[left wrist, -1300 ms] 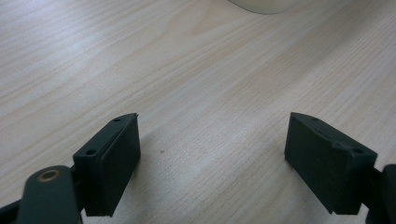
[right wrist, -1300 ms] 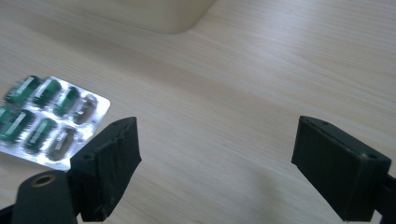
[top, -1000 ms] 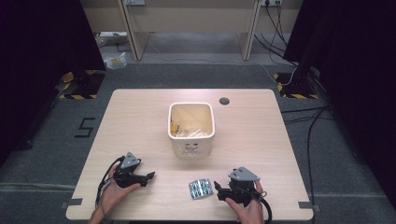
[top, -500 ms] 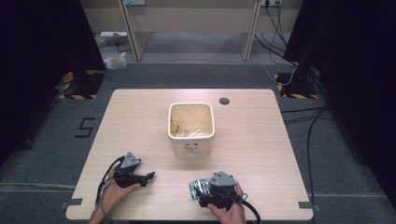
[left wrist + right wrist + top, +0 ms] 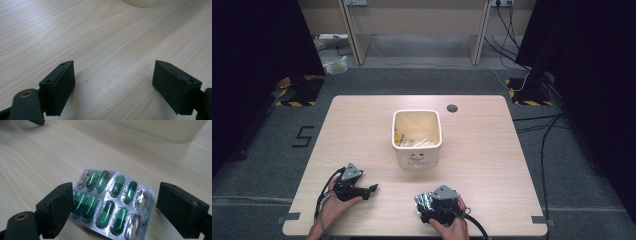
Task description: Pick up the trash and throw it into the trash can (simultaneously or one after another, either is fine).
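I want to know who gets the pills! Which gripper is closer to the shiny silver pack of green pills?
Right. The right gripper has its open fingers either side of the silver foil blister pack of green capsules. The left gripper sits apart, over bare table.

The person's left hand comes in at the near left and holds the black two-jaw left gripper low over the table, its jaws spread wide and pointing right. The right hand enters at the near edge, right of centre, holding the black right gripper, whose jaws also stand wide apart, pointing left.
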`<state>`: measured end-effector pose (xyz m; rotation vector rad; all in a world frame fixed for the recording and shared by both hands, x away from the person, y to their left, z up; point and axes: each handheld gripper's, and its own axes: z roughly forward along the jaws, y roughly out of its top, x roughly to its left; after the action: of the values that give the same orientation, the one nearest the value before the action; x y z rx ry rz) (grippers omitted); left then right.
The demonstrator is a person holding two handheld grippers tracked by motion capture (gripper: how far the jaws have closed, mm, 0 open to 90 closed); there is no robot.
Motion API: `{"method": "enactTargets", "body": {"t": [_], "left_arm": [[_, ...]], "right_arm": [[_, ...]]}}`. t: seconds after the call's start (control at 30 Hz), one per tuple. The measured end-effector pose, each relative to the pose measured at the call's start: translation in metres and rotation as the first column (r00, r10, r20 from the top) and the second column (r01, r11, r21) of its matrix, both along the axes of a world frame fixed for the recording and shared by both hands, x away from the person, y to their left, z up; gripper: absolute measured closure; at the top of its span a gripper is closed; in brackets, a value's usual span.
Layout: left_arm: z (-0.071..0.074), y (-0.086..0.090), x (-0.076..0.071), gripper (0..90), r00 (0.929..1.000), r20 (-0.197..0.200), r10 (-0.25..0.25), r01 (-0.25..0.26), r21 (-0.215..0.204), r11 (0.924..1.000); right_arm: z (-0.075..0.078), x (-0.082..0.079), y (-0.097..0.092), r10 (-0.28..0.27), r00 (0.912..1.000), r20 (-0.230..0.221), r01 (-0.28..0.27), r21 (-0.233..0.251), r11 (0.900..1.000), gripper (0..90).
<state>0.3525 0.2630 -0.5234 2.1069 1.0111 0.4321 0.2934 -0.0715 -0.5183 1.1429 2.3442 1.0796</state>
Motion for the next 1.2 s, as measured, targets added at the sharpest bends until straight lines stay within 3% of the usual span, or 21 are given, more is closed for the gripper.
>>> {"method": "enactTargets", "body": {"t": [0.27,0.4,0.5,0.6,0.73,0.8,0.93,1.2], "left_arm": [[0.000,0.000,0.000,17.3,1.0000,0.000,0.000,0.000,0.000,1.0000],[0.000,0.000,0.000,17.3,1.0000,0.000,0.000,0.000,0.000,1.0000],[0.000,0.000,0.000,17.3,1.0000,0.000,0.000,0.000,0.000,1.0000],[0.000,0.000,0.000,17.3,1.0000,-0.001,0.000,0.000,-0.001,1.0000],[0.000,0.000,0.000,17.3,1.0000,0.000,0.000,0.000,0.000,1.0000],[0.000,0.000,0.000,17.3,1.0000,0.000,0.000,0.000,0.000,1.0000],[0.000,0.000,0.000,17.3,1.0000,-0.001,0.000,0.000,-0.001,1.0000],[0.000,0.000,0.000,17.3,1.0000,-0.001,0.000,0.000,-0.001,1.0000]], "right_arm": [[0.003,0.015,-0.014,-0.008,1.0000,-0.002,0.008,-0.018,0.9998,15.9],[0.007,0.024,-0.025,-0.050,0.9987,-0.009,0.050,-0.017,0.9986,18.1],[0.009,0.023,-0.028,-0.075,0.9972,0.001,0.075,-0.011,0.9971,14.5],[0.006,0.019,-0.020,-0.115,0.9933,0.010,0.116,-0.035,0.9927,15.1],[0.008,0.016,-0.009,-0.127,0.9915,0.031,0.128,-0.067,0.9894,15.3],[0.013,0.015,-0.009,-0.150,0.9876,0.048,0.152,-0.047,0.9873,15.4],[0.015,0.013,-0.004,-0.163,0.9860,0.034,0.163,-0.010,0.9865,15.1],[0.000,0.015,0.002,-0.198,0.9801,0.012,0.198,-0.076,0.9771,12.6]]}}
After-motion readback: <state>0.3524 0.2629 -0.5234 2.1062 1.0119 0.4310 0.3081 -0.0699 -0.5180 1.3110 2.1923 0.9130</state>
